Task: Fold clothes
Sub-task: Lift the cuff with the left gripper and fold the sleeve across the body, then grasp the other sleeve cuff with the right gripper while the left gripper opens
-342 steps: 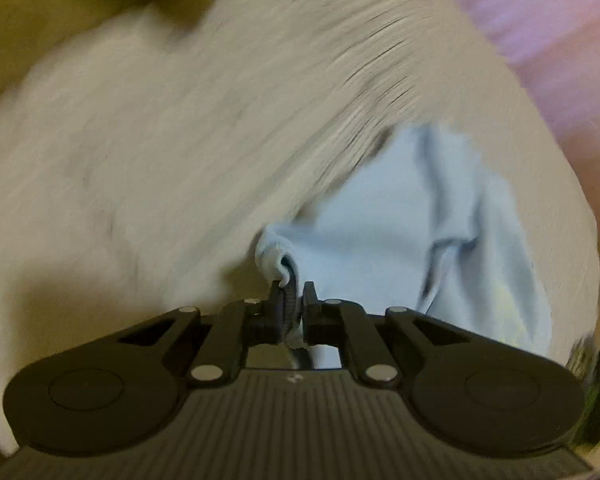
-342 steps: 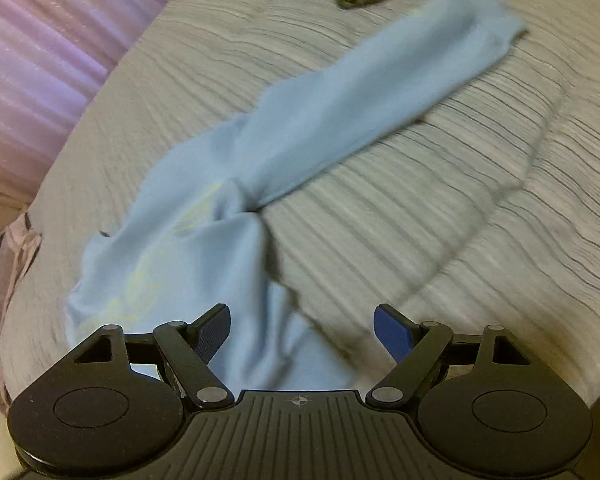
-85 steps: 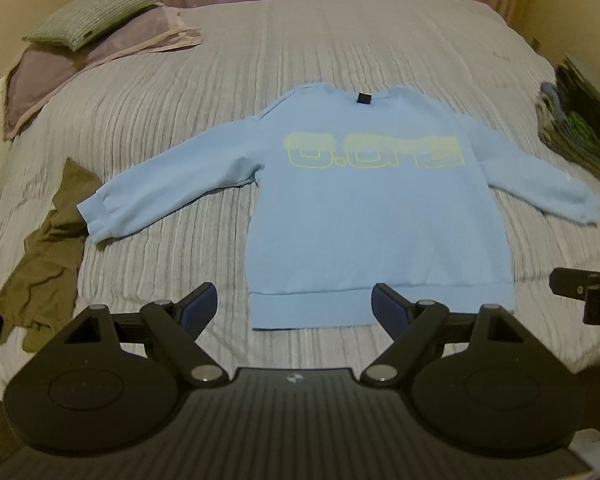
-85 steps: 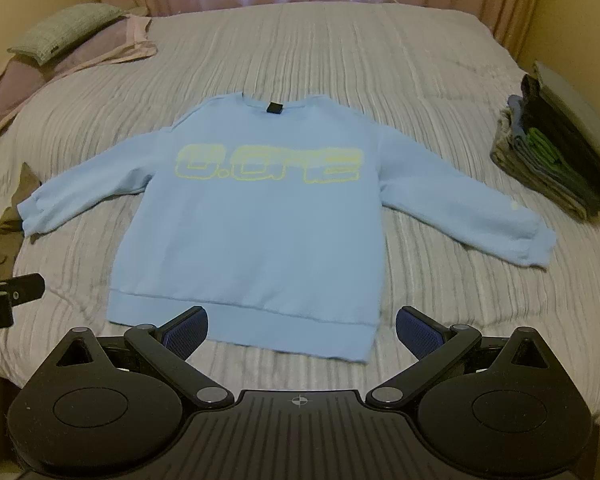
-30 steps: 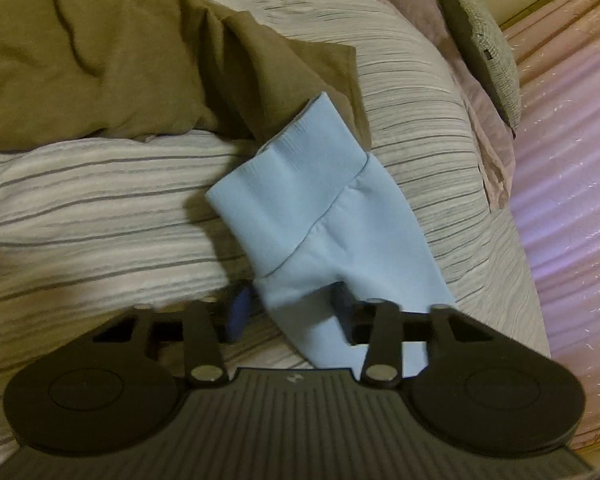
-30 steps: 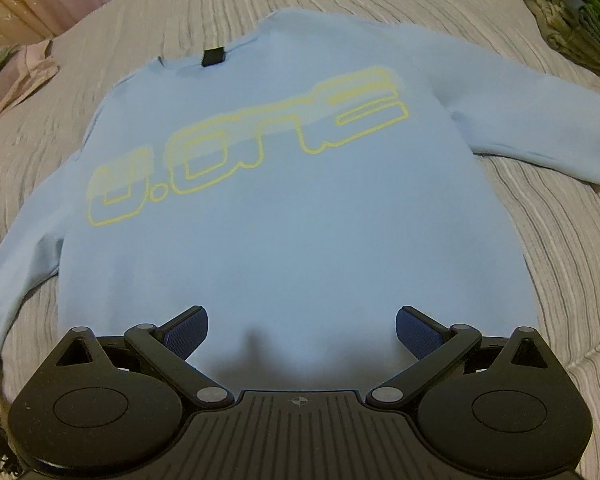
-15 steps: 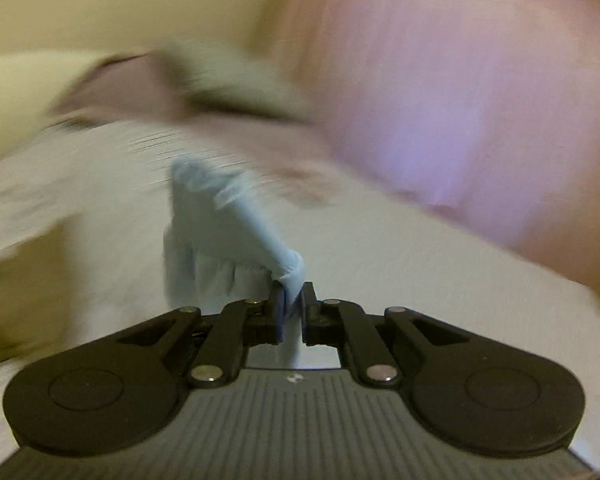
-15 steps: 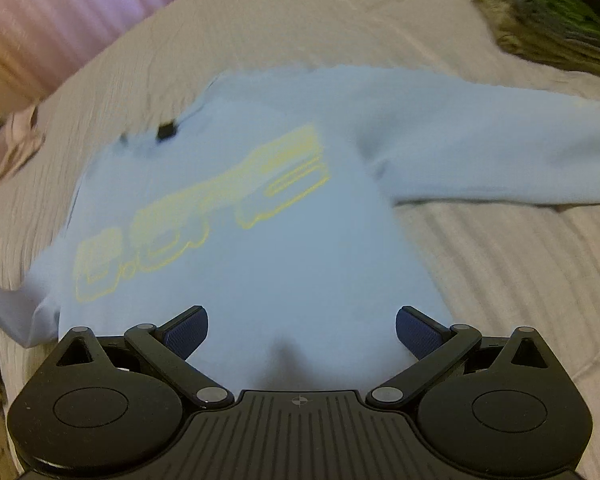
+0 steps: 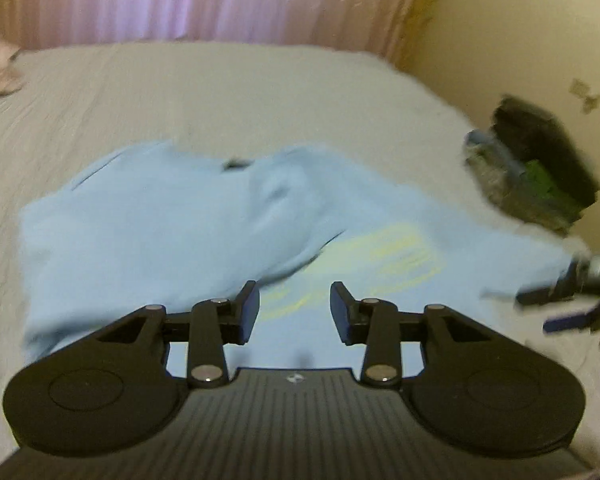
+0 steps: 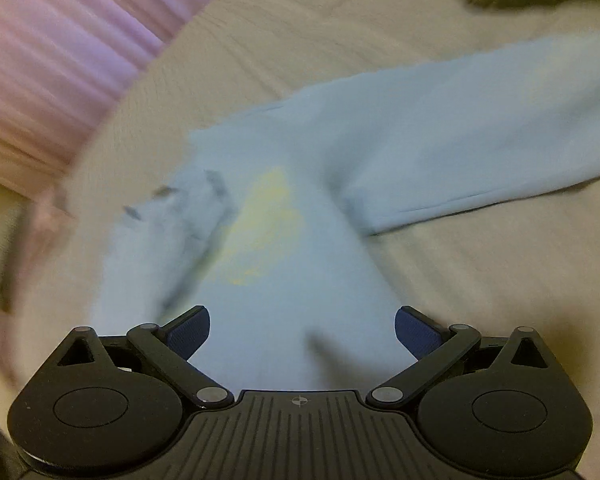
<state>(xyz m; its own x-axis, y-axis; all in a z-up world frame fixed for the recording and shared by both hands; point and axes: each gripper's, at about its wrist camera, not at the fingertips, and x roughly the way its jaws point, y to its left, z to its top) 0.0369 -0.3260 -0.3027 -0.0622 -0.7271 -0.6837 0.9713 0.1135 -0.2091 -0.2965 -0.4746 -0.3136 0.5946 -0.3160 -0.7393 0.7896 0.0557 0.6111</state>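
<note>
Both views are blurred by motion; fine detail is limited.

The light blue sweatshirt (image 9: 188, 232) lies on the bed (image 9: 204, 92), front side up. One sleeve (image 9: 276, 196) is folded across the chest and partly covers the yellow lettering (image 9: 384, 252). The other sleeve (image 10: 480, 136) lies stretched out flat on the bedcover, away from the body of the garment.

The left tool (image 9: 295, 308) hangs over the lower part of the sweatshirt. Its jaws have just been opening and stand partly apart; nothing is between them and the pads (image 9: 249, 312) press on no cloth.

The right tool (image 10: 302, 330) hangs over the hem area near the outstretched sleeve. Its jaws stand wide, having just narrowed a little, with nothing gripped. It also shows at the right edge of the left wrist view (image 9: 568, 300), near the end of the outstretched sleeve; contact cannot be judged there.

A stack of folded dark clothes (image 9: 540, 176) sits at the far right side of the bed, apart from the sweatshirt. Pink curtains (image 9: 204, 0) hang behind the bed.
</note>
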